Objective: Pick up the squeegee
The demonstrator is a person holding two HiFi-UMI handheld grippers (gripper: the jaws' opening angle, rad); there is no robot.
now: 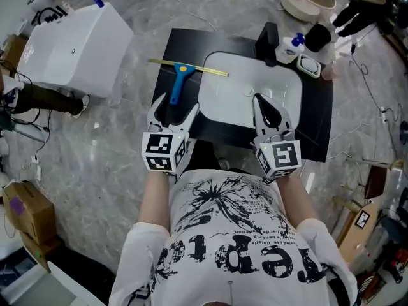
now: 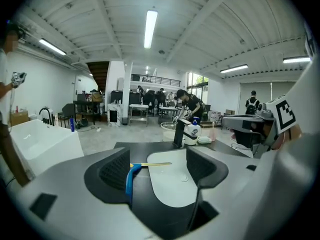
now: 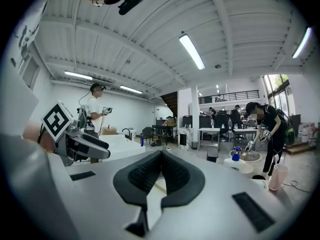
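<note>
Counter (image 1: 319, 116): squeegee handle (image 1: 178, 87) between left fingers (image 1: 157, 111)

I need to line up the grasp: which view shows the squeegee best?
The head view. It shows the whole squeegee from above, blue handle and yellow blade. The left gripper view shows it foreshortened, seen through its open jaws. In the right gripper view the shut jaws block it almost wholly.

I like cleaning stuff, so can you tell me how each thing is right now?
Left gripper: open, empty, close to the squeegee's handle.
Right gripper: shut, empty, over the sink.
Squeegee: lying flat on the black counter, not held.
Sink: nothing in it.
Faucet: no water coming out.
Soap bottle: standing upright behind the sink.
</note>
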